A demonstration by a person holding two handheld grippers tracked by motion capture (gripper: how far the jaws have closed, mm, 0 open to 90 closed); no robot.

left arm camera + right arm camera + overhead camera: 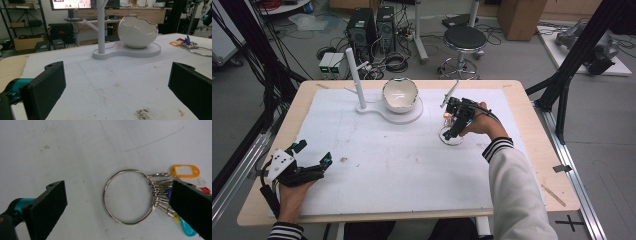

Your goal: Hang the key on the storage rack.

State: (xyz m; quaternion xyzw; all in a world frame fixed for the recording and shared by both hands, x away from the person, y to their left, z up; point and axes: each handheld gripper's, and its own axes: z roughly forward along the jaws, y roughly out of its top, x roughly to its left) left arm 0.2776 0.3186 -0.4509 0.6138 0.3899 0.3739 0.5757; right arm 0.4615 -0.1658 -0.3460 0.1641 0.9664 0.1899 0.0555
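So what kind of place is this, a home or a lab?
Most likely a lab or workshop: computer towers and tangled cables sit on the floor behind the table, black frame struts flank it, and a monitor stands on a bench.

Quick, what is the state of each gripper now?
Left gripper: open, holding nothing, resting near the table's front left corner.
Right gripper: open, jaws either side of the key ring, not gripping it.

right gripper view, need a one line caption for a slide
Open right tongs poised over a large metal key ring with coloured key tags lying on the white table cover.
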